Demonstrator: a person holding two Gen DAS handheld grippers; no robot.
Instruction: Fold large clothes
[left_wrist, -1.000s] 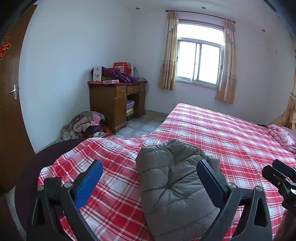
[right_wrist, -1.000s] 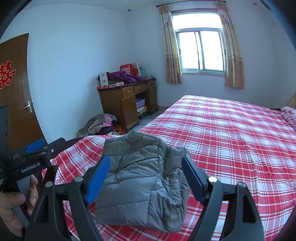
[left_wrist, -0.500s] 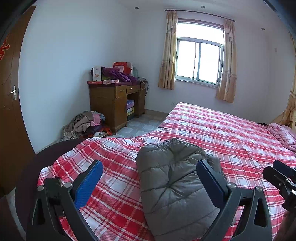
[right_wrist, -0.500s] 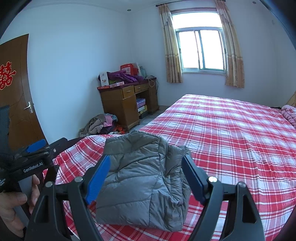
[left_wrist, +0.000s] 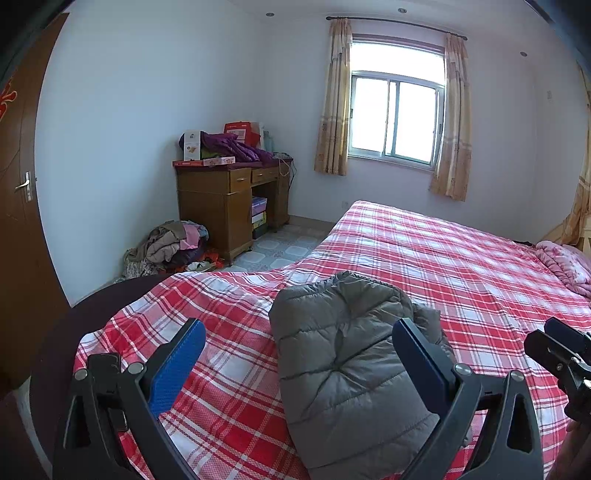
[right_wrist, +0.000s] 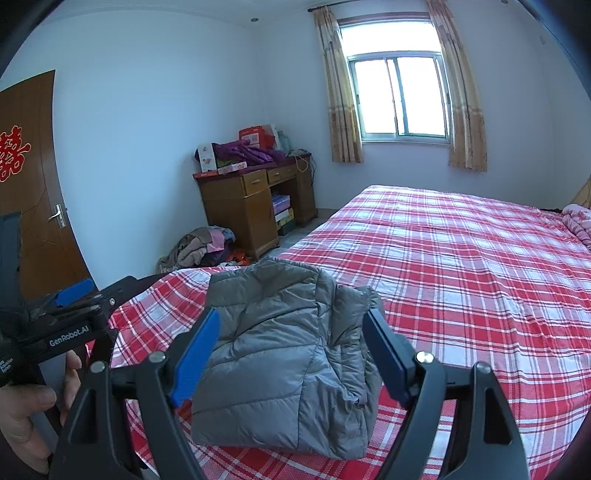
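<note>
White lettering reading "GenRobot.AI" runs along the black body of the left gripper, seen in the right wrist view. Below it, on the same device by the hand, sits another small white label, too small to read. A red double-happiness character "囍" is stuck on the brown door; only its edge shows on the door in the left wrist view. Boxes on the wooden bench carry printing, but none of it is legible.
</note>
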